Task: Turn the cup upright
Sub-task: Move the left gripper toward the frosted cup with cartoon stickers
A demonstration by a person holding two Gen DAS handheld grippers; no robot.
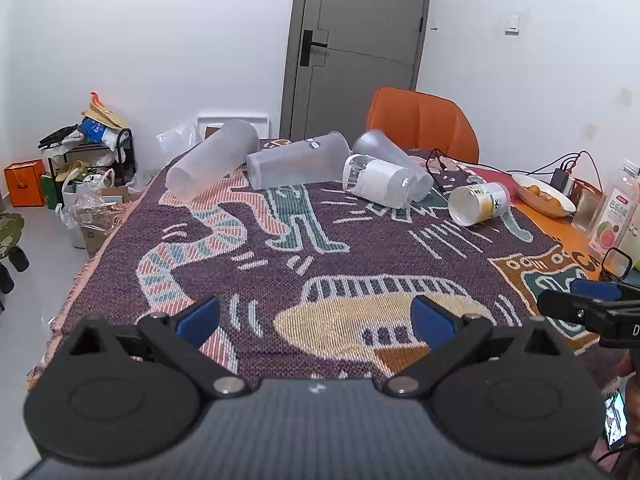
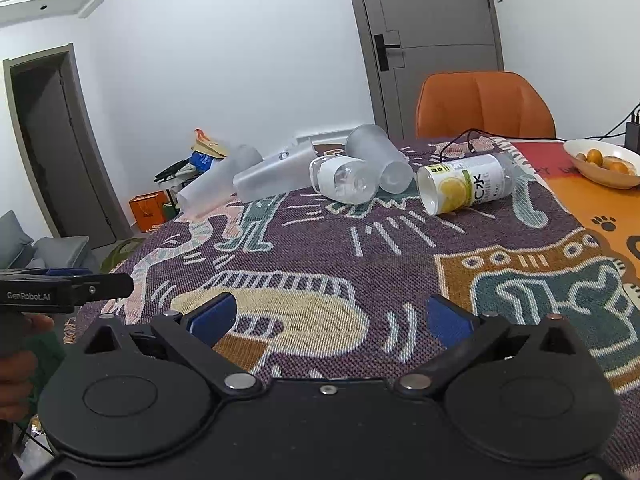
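Observation:
Several cups lie on their sides at the far end of the patterned cloth: a frosted tall cup (image 1: 212,158) (image 2: 218,178) at the left, a frosted cup with a sticker (image 1: 298,160) (image 2: 276,172), a clear cup with a white label (image 1: 378,180) (image 2: 344,180), a frosted cup (image 1: 388,156) (image 2: 378,156) behind it, and a yellow lemon-label cup (image 1: 480,202) (image 2: 464,184) at the right. My left gripper (image 1: 316,318) is open and empty over the near cloth. My right gripper (image 2: 332,314) is open and empty; it also shows in the left wrist view (image 1: 576,300).
An orange chair (image 1: 422,124) stands behind the table. A white bowl of oranges (image 2: 604,162), cables with a charger (image 1: 560,176), a juice bottle (image 1: 614,216) and glasses (image 1: 616,264) sit at the right. Boxes and bags (image 1: 80,184) clutter the floor at the left.

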